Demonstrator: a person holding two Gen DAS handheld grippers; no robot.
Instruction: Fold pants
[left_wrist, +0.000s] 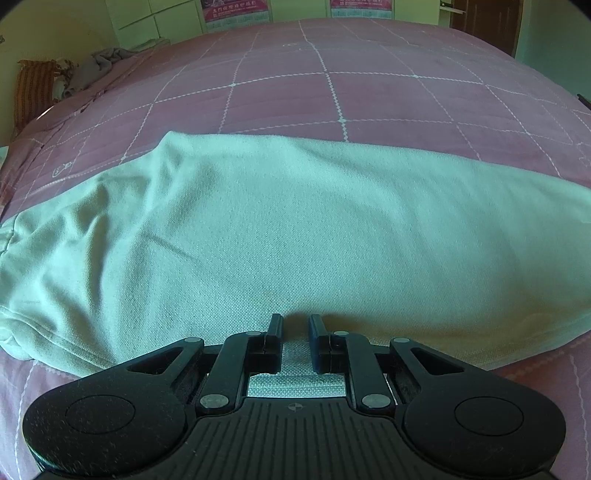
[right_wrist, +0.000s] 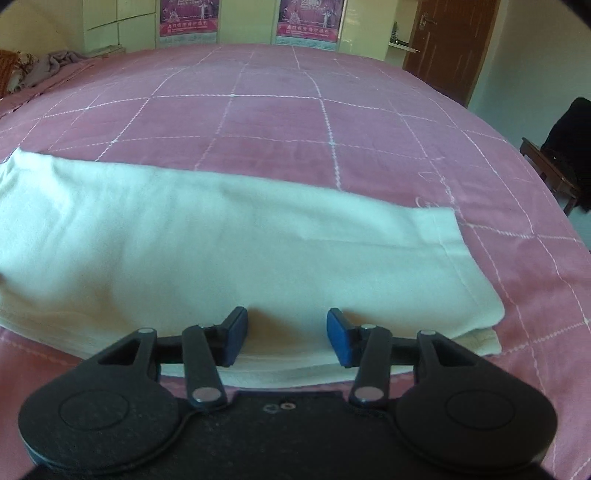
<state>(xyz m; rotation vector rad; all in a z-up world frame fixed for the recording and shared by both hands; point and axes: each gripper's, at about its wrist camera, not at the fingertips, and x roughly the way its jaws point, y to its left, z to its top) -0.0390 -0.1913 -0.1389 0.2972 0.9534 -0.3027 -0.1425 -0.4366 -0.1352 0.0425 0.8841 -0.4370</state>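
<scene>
The pale green-white pants (left_wrist: 288, 236) lie flat on the pink bed, folded lengthwise, stretching left to right. The waist end bunches at the left of the left wrist view; the leg hems (right_wrist: 458, 258) end at the right of the right wrist view. My left gripper (left_wrist: 295, 325) sits low at the near edge of the pants, its black fingers a narrow gap apart with fabric showing between them. My right gripper (right_wrist: 288, 325) is open, its blue pads (right_wrist: 236, 332) spread wide over the near edge of the pants (right_wrist: 221, 251).
The pink quilted bedspread (left_wrist: 369, 96) with white grid stitching extends far behind the pants. Crumpled grey cloth (left_wrist: 92, 70) and a striped pillow (left_wrist: 33, 92) lie at the bed's far left. A brown door (right_wrist: 454, 44) and a dark chair (right_wrist: 561, 158) stand right.
</scene>
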